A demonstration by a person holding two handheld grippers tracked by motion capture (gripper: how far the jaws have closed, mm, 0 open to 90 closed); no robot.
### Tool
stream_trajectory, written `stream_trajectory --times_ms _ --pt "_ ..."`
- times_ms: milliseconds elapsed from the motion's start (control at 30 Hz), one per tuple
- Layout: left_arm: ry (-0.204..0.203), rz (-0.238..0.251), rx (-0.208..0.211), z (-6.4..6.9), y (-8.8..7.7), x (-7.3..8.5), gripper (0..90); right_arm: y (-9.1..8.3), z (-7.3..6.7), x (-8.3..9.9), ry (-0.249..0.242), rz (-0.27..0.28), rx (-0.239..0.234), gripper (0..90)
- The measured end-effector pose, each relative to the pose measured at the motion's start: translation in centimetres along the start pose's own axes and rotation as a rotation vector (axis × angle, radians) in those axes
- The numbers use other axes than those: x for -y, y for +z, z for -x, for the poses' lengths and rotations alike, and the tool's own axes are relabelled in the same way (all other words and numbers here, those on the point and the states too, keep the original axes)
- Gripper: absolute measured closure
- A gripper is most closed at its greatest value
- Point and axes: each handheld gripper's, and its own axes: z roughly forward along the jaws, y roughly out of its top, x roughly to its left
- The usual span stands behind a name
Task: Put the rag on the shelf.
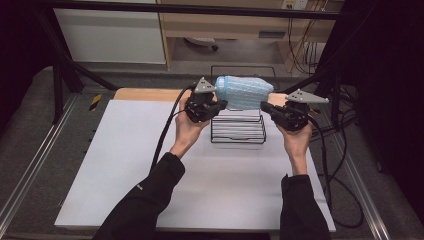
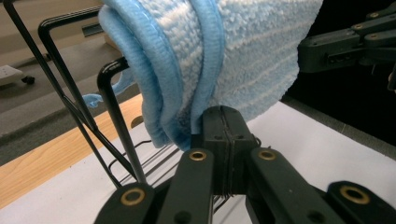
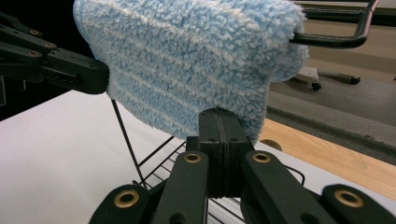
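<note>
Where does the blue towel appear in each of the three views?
High view: the blue towel sits upper centre, stretched between the two claws above the wire rack.
Left gripper view: the towel takes up the top centre, its folded edge pinched by the left claw.
Right gripper view: the towel is top centre, pinched by the right claw.
Shared landmark: the black wire rack.

The blue towel covers the top rear of the wire rack, hiding the bars beneath it. In the left gripper view the towel runs off the top edge. The left gripper buries its tips in the towel's hem; the bite itself is unreadable.
</note>
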Motion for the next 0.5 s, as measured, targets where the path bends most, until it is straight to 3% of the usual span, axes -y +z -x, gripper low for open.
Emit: stream_trajectory --times_ms 267,500 --pt "-0.007 0.030 0.023 0.1 -1.3 -0.2 86.1 -1.0 -0.6 -0.4 -0.021 0.033 -0.016 82.2" --pt "0.000 0.035 0.021 0.1 -2.8 -0.7 77.2 -1.6 -1.5 -1.4 -0.026 0.051 -0.039 68.7"
